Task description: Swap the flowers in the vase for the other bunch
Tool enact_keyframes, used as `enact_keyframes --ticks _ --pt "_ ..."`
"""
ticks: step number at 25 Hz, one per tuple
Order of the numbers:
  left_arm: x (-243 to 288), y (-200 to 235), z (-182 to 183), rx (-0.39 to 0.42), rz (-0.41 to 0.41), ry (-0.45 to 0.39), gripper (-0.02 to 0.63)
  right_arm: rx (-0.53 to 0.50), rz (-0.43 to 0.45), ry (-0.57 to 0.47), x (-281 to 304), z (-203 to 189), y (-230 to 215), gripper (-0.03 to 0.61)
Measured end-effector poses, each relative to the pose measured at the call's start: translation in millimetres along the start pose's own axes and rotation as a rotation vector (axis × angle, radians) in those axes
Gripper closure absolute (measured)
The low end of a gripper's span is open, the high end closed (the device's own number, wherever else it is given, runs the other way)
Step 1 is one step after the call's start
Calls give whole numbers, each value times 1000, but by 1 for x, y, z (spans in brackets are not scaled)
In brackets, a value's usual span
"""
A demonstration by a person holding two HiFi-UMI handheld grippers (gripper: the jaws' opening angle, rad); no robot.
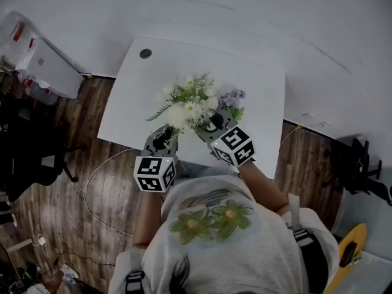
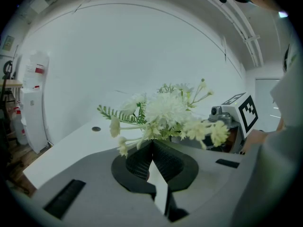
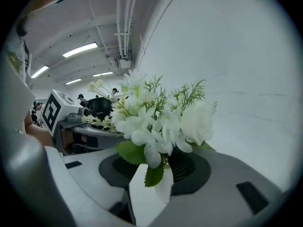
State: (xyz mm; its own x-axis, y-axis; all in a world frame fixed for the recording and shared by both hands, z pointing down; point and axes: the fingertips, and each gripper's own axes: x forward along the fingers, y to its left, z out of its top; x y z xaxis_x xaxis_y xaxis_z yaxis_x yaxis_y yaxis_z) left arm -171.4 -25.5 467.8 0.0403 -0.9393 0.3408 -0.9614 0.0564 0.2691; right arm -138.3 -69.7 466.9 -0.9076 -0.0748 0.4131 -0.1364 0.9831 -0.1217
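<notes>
Bunches: two, one per claw
Left claw: clamps cream bunch
Right claw: parted around white bunch

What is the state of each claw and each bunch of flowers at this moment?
left claw, shut on the cream bunch.
cream bunch, held by its stems.
right claw, open.
white bunch, standing inside the open right claw, apparently not gripped.
</notes>
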Motion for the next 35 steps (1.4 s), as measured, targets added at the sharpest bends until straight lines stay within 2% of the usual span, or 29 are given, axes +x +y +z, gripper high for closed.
enact_keyframes --ticks 7,12,16,22,30,35 --pt "-12 -12 -15 -30 -16 15 595 29 -18 -8 -20 -7 9 414" --pt "-20 -26 -29 -46 -29 34 595 32 -83 -29 -42 -12 9 414" --pt "-22 -38 -35 -44 -38 32 595 32 -102 -33 -56 -23 12 424" --pt "-22 -65 -34 -18 -69 31 595 37 -61 -71 -76 -30 21 513" --pt "-7 -102 -23 8 -88 48 595 62 -3 -48 -94 -37 17 529" --pt "5 -122 -20 57 -116 45 595 60 -12 -77 -102 -37 3 532"
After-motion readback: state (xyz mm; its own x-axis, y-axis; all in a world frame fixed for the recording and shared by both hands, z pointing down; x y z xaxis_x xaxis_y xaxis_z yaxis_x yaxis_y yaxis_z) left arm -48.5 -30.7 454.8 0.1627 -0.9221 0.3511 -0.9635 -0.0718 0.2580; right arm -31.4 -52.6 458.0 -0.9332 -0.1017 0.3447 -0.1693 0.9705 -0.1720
